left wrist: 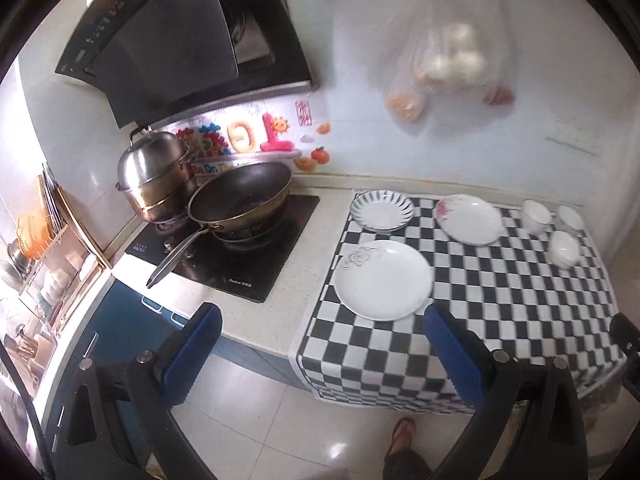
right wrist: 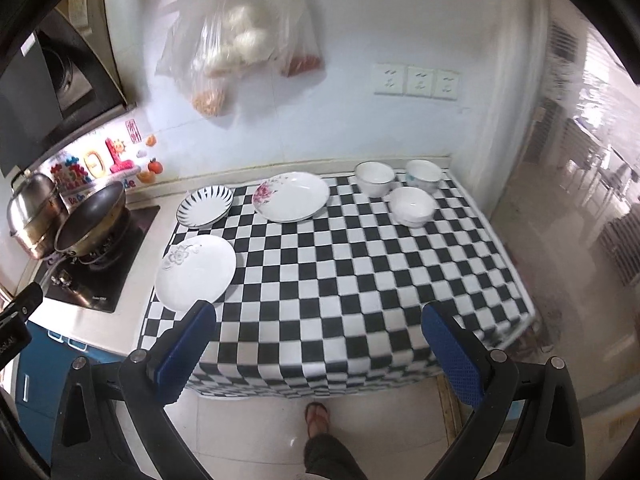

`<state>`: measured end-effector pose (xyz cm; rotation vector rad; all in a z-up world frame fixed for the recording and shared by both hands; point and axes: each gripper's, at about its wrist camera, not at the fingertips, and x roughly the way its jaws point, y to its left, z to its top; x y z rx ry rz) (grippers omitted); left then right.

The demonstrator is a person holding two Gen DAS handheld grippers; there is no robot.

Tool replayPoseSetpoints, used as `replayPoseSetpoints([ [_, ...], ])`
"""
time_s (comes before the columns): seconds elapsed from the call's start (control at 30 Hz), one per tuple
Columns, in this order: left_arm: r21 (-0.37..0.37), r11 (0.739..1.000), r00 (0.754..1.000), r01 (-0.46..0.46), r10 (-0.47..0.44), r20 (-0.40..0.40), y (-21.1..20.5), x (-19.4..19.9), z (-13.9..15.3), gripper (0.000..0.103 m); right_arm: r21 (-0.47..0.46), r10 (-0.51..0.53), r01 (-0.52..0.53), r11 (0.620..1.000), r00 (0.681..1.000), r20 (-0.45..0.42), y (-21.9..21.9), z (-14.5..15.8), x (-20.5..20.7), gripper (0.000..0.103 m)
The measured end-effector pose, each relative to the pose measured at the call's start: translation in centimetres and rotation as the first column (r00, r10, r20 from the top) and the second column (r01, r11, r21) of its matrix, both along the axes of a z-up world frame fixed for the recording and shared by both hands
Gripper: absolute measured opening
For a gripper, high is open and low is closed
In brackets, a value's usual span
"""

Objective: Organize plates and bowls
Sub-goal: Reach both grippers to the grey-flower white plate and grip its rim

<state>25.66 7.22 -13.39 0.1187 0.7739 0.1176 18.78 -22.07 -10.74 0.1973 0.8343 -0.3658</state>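
Three plates lie on the checkered cloth (right wrist: 340, 264): a white plate with a grey flower (left wrist: 382, 279) (right wrist: 196, 271) at the front left, a black-striped plate (left wrist: 382, 210) (right wrist: 205, 205) behind it, and a pink-flower plate (left wrist: 469, 219) (right wrist: 293, 196) at the back middle. Three white bowls (left wrist: 564, 249) (right wrist: 413, 206) stand apart at the back right, two of them (right wrist: 375, 178) (right wrist: 424, 175) by the wall. My left gripper (left wrist: 322, 326) is open and empty, held above the floor before the front plate. My right gripper (right wrist: 318, 326) is open and empty over the cloth's front edge.
A stove (left wrist: 224, 256) with a wok (left wrist: 240, 198) and a steel steamer pot (left wrist: 154, 172) sits left of the cloth. A dish rack (left wrist: 44, 248) is at the far left. Plastic bags (right wrist: 240, 48) hang on the wall above the plates. A sandalled foot (right wrist: 318, 420) stands on the tiled floor.
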Motion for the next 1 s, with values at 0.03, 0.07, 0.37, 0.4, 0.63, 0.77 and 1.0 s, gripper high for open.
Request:
replayPoseSetpoints([
  [0.03, 0.003, 1.000, 1.000, -0.006, 0.006, 0.000, 0.1, 0.9, -0.4, 0.103, 0.006, 0.017, -0.017, 1.000, 1.000, -0.003, 0.0, -1.0, 2.0, 0.103],
  [0.07, 0.003, 1.000, 1.000, -0.008, 0.008, -0.005, 0.0, 2.2, -1.1, 0.103, 0.012, 0.030, -0.030, 0.999, 1.000, -0.009, 0.0, -1.6, 3.3, 0.103],
  [0.37, -0.017, 1.000, 0.974, 0.018, -0.021, -0.226, -0.8, 15.9, -10.2, 0.102, 0.186, 0.247, -0.217, 0.958, 0.956, -0.159, -0.2, -12.7, 21.6, 0.103],
  [0.4, -0.028, 1.000, 0.967, 0.014, -0.020, -0.255, -0.7, 17.2, -11.3, 0.101, 0.206, 0.265, -0.228, 0.952, 0.949, -0.171, -0.1, -13.7, 22.8, 0.103],
  [0.63, -0.134, 0.989, 0.890, -0.066, -0.002, -0.456, 1.3, 26.0, -19.1, 0.081, 0.294, 0.387, -0.306, 0.906, 0.880, -0.275, 1.6, -22.3, 32.6, 0.103],
  [0.77, -0.171, 0.981, 0.851, -0.094, -0.010, -0.524, 2.6, 29.3, -22.3, 0.072, 0.342, 0.438, -0.329, 0.880, 0.840, -0.320, 2.9, -26.1, 36.1, 0.103],
  [1.0, -0.245, 0.964, 0.777, -0.107, -0.073, -0.626, 3.9, 32.3, -27.0, 0.067, 0.448, 0.448, -0.263, 0.854, 0.810, -0.379, 4.1, -30.2, 38.9, 0.101],
])
